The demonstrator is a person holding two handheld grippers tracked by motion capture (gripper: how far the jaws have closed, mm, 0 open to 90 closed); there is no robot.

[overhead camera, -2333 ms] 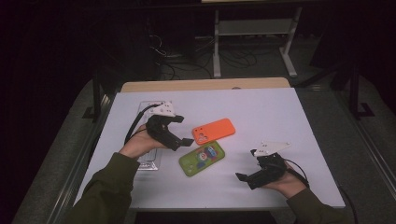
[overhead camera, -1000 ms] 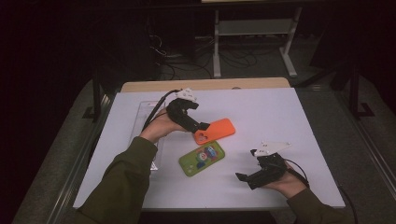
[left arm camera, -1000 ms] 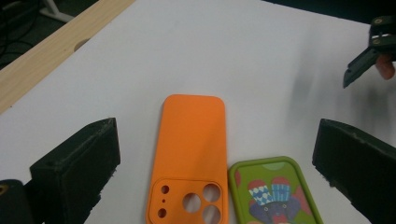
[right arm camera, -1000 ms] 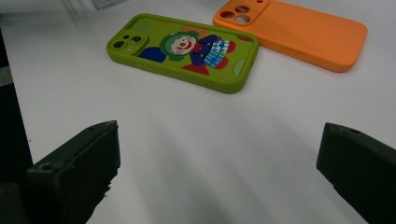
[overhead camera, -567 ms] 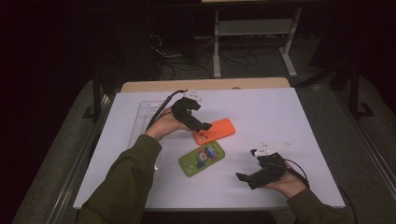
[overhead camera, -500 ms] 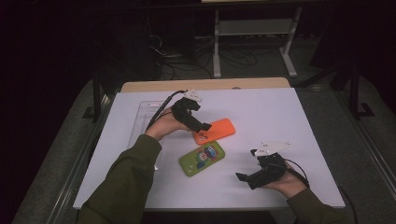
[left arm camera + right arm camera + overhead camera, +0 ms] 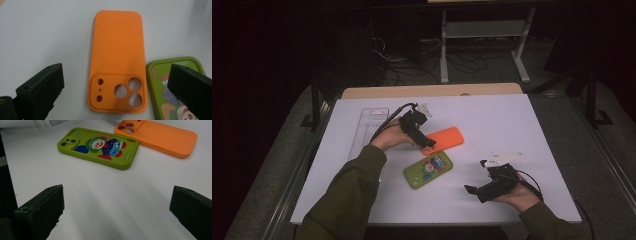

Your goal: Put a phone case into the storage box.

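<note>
Risk, judged: the green case (image 7: 175, 85) lies just beside the orange case (image 7: 117, 60), its edge under the left gripper's one jaw. If the jaws close as they stand, that jaw may catch the green case's rim and drag or lift both together. The orange case also lies flat on the table (image 7: 512, 120); jaws coming down too high may slide over its thin edge and push it rather than grip it.

Left gripper (image 7: 428, 145): jaws spread wide, holding nothing, poised over the camera-cutout end of the orange case, one jaw to each long side.

Right gripper (image 7: 472, 190): jaws wide apart, empty, resting well apart from the orange case, on the near side of the green case.

Orange case: plain, matte orange phone case, rounded corners, back face up. Raised square camera block at one end with three large round holes and three small ones. Lies flat near the table's middle, not touching the left gripper.

Green case: lime green, clown print, on the person's side of the orange case, roughly parallel to it.

Clear tray (image 7: 369, 125): beyond the left hand, away from the orange case.
</note>
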